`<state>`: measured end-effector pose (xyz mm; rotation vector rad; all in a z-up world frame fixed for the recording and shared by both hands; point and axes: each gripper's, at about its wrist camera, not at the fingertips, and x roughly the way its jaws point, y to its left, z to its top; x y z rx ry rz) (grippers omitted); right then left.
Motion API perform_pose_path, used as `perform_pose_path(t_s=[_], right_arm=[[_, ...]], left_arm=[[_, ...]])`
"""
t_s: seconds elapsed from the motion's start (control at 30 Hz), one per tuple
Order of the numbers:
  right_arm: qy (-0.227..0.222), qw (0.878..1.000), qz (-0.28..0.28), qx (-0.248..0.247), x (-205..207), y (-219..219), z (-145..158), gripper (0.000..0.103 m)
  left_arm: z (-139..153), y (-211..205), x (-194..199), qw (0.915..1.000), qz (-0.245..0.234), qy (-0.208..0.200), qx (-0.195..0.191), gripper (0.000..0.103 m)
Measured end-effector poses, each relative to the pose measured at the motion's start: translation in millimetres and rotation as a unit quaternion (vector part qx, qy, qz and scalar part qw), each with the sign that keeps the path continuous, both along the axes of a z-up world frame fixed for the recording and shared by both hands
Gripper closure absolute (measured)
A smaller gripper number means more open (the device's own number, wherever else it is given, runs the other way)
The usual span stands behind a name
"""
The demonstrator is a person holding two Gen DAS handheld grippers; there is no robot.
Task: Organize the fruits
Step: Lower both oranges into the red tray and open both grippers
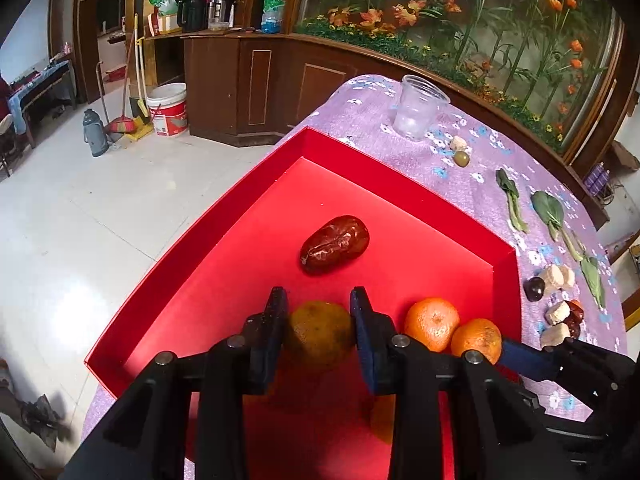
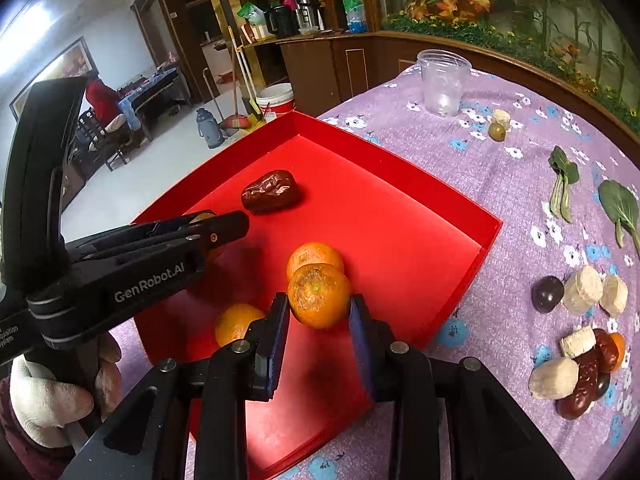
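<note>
Your left gripper [image 1: 319,334] is clamped on a dull greenish tangerine [image 1: 320,334] above the red tray [image 1: 400,184]; your right gripper [image 2: 319,330] grips an orange tangerine [image 2: 319,295] over the same tray; a dried date [image 1: 335,244] and more tangerines lie inside; further fruit sits on the purple cloth [image 2: 500,200].

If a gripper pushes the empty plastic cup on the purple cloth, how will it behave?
The plastic cup looks thin, clear and empty, so it is probably very light and may slide or tip when pushed. It stands upright and taller than its base. Its thin wall would likely flex under a firm squeeze.
</note>
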<state>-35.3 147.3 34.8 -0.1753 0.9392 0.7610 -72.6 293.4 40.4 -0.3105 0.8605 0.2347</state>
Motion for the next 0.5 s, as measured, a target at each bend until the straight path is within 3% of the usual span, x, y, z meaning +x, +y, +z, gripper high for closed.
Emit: perform_pose_path(t_s=[0.13, 0.2, 0.27, 0.5], right_arm=[[-0.005, 1.000, 0.004, -0.002, 1, 5, -3, 0.069], [-0.007, 1.000, 0.008, -0.005, -1, 8, -4, 0.068], [-0.010, 1.000, 0.012, -0.008, -4, 10, -4, 0.068], [-0.019, 0.999, 0.027, -0.011, -18, 14, -1, 0.068]], left_arm=[[2, 3, -2, 0.9999, 0.012, -0.003, 0.004, 0.071], [5, 4, -5, 0.9998, 0.017, -0.007, 0.005, 0.067], [9, 4, -8, 0.9996, 0.021, -0.013, 0.010, 0.055], [23, -1, -18, 0.9990, 0.024, -0.030, 0.021, 0.048]])
